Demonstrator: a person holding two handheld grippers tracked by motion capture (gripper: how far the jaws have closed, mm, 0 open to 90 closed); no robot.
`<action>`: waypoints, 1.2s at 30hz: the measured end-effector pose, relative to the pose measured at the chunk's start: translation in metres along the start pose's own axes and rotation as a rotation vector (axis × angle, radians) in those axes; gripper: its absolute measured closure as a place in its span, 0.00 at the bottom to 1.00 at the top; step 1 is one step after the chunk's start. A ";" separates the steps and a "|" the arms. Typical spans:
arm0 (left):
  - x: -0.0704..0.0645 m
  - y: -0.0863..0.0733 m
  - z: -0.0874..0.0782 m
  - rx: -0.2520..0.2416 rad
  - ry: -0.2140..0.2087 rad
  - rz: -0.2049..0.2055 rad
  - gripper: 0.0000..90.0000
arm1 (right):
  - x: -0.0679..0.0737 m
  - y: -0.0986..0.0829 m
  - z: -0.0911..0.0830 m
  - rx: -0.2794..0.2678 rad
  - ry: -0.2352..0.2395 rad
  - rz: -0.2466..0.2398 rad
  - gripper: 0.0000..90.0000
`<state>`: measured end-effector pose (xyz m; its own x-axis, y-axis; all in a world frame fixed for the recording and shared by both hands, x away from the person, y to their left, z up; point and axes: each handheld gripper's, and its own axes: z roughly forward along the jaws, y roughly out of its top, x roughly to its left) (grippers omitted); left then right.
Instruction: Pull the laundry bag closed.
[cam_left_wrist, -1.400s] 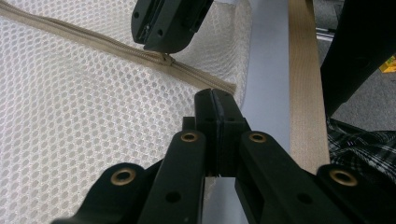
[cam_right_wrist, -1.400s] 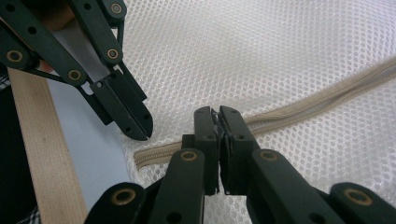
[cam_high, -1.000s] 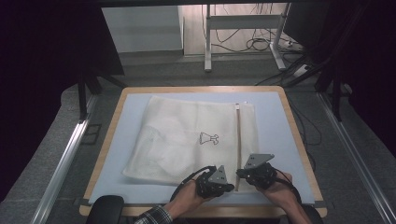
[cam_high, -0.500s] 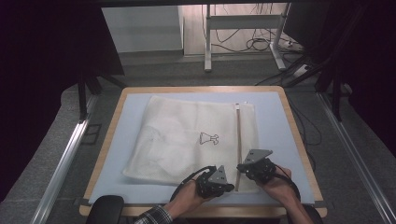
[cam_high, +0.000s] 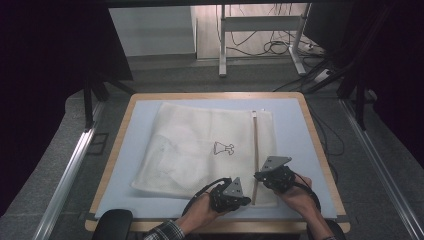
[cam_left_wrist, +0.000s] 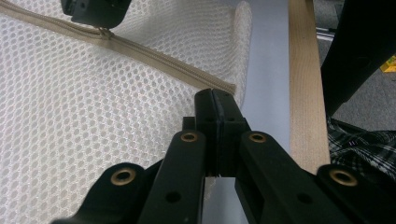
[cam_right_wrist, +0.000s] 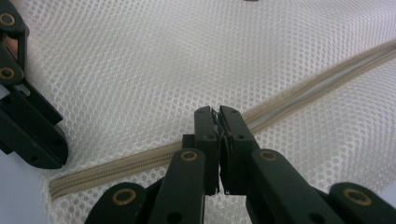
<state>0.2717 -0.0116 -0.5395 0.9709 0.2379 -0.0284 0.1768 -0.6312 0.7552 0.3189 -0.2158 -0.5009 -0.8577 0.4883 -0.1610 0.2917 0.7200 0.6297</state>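
A white mesh bag (cam_high: 200, 150) lies flat on the light blue mat (cam_high: 290, 130) of a wooden-edged table (cam_high: 320, 150). It covers most of the middle of the mat, with its left part slightly wrinkled. A small black printed figure (cam_high: 223, 148) sits near the centre of the bag. To the right of that figure a beige zipper (cam_high: 256, 150) runs in a straight line from the far edge of the bag to the near edge.

At the near edge of the bag, the left gripper (cam_high: 231, 192) rests on the mesh just left of the zipper's near end, held by the person's left hand (cam_high: 200, 215). In the left gripper view its jaws are pressed together at the corner of the bag, right by the end of the zipper (cam_left_wrist: 154, 58). The mesh appears pinched between them, though the jaws hide the contact itself.

Just to the right, the right gripper (cam_high: 272, 175) sits on the zipper line, a little farther up the bag than the left one, held by the right hand (cam_high: 300, 197). In the right gripper view its jaws are closed directly on the zipper (cam_right_wrist: 299, 100), with a small dark piece caught between the tips that looks like the zipper pull; it is too small to be sure. The left gripper (cam_right_wrist: 28, 121) shows at the left edge of that view, resting on the mesh near the zipper's end.
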 end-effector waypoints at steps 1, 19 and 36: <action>0.000 0.000 0.000 0.000 -0.001 -0.001 1.00 | -0.001 0.001 0.001 0.005 -0.002 -0.004 0.96; -0.001 0.000 0.001 -0.013 -0.001 -0.012 1.00 | -0.015 0.007 0.007 0.019 -0.055 -0.016 0.96; -0.001 0.000 0.001 -0.014 0.000 -0.014 1.00 | -0.030 0.012 0.013 0.027 -0.091 -0.027 0.95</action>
<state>0.2704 -0.0124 -0.5402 0.9683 0.2467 -0.0395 0.1884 -0.6170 0.7641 0.3537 -0.2155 -0.4988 -0.8240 0.5101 -0.2466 0.2810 0.7458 0.6040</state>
